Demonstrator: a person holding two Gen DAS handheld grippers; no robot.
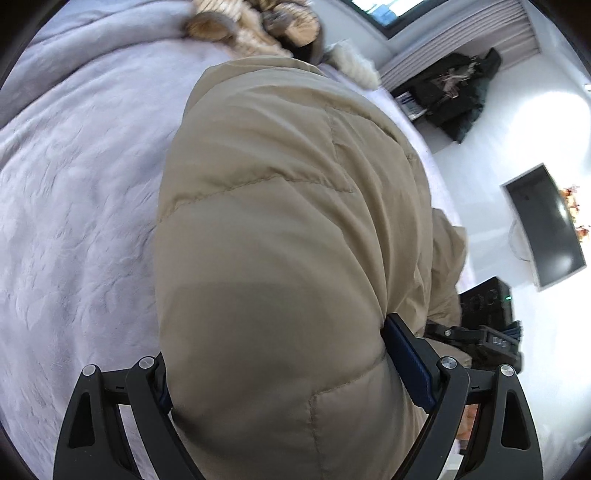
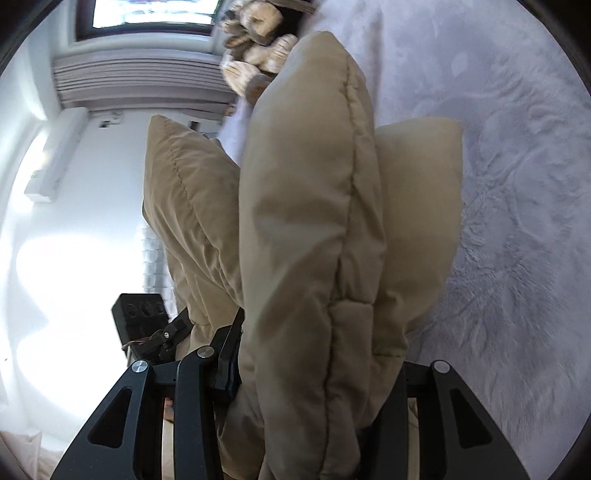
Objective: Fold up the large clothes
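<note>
Both grippers hold the tan puffer jacket (image 1: 280,229), which fills the centre of each view over the lilac bedspread (image 1: 74,206). Left gripper (image 1: 280,369): fingers spread wide w/ a thick padded bulk of jacket wedged btwn them, blue pad (image 1: 406,365) pressed to the fabric at lower right. Right gripper (image 2: 317,365): narrower set, clamped on bunched quilted folds standing upright in frame centre. Fur trim (image 1: 255,26) at top of frame, blurred. Window (image 2: 147,14) upper left in right-wrist view.
</note>
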